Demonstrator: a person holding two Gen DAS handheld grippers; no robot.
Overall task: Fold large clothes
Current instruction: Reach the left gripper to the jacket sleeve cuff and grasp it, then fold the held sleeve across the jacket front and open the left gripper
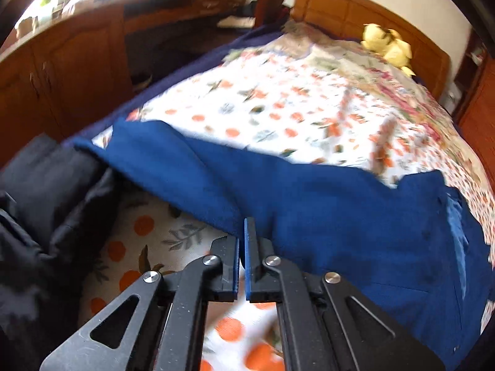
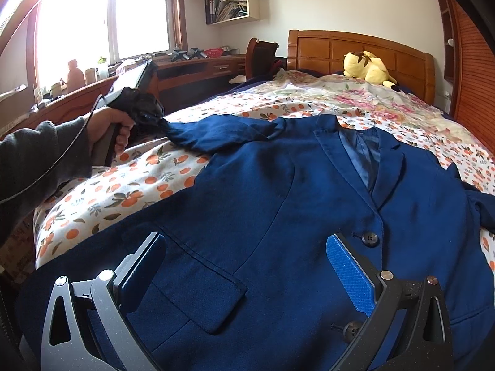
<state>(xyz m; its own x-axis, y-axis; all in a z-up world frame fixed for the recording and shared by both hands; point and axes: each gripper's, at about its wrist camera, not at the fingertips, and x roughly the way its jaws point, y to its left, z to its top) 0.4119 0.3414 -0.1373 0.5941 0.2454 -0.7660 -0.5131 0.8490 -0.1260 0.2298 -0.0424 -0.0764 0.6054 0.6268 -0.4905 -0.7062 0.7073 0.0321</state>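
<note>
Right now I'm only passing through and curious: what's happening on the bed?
A person is folding a blue blazer spread face-up on the orange-print bedsheet. The left gripper is shut on the blazer's sleeve, holding it out to the side. The right gripper hovers open over the blazer's front, near its buttons. Nothing is folded yet.

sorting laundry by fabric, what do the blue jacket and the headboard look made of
Blue jacket: looks like a matte woven suit cloth, with a fine weave texture and crisp lapels; the lining at the collar looks smoother and slightly shiny, maybe satin. Headboard: looks like varnished wood, orange-brown and glossy, with raised panels.
</note>
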